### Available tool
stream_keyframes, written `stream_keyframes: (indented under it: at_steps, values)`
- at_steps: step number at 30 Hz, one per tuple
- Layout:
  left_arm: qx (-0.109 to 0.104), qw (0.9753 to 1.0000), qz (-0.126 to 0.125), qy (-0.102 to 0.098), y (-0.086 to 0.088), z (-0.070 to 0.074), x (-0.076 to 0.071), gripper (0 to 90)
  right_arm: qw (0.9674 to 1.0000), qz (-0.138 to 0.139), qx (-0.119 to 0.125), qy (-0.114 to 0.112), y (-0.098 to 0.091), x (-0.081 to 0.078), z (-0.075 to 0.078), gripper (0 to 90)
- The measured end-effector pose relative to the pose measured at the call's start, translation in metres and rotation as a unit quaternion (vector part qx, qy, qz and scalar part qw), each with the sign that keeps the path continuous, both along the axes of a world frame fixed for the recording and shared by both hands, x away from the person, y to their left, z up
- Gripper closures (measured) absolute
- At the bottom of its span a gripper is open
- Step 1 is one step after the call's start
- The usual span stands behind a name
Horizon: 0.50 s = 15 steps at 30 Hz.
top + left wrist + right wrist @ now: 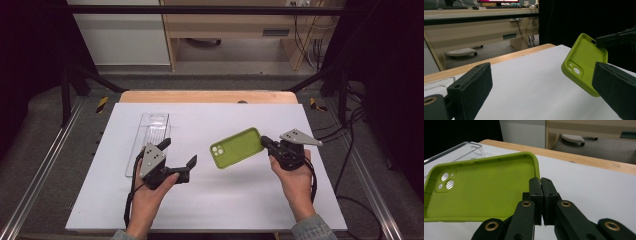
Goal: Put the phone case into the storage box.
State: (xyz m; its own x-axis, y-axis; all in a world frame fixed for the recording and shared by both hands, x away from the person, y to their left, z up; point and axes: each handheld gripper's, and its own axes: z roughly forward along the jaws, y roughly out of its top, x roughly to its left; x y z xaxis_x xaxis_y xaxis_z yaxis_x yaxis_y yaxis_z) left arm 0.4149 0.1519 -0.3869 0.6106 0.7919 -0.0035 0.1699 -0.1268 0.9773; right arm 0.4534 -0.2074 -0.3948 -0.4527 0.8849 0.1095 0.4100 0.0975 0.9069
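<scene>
Now right claw (pixel 266 142) clamps green phone case (pixel 236 147), long axis level, camera end toward wide-apart left claw (pixel 178 153).

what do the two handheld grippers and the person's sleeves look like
Both the left gripper and the right gripper are black, each with two blocky, flat-faced jaws. Brass-coloured rivets mark the linkage arms. Each carries a grey three-cornered plate on top, dotted with small holes, and a black cable trails back along each wrist. The sleeves are bluish-grey, with just the cuffs visible.

A lab or office: a framed bench (pixel 210 200), dangling cables (pixel 305 35), and a desk with monitor (pixel 499 1) and keyboard (pixel 499 7).
</scene>
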Motion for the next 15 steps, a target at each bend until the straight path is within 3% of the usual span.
stream_keyframes:
  at_steps: [2,15]
  values:
    - [-0.008,1.0,-0.002,0.003,-0.001,0.0,-0.001,2.6,1.0,-0.003,0.002,-0.002,0.0,0.0,0.0,88.2]
    - [-0.007,0.9998,-0.02,-0.002,-0.016,0.0,-0.006,3.1,0.9998,-0.013,0.009,-0.013,0.006,-0.002,0.001,88.2]
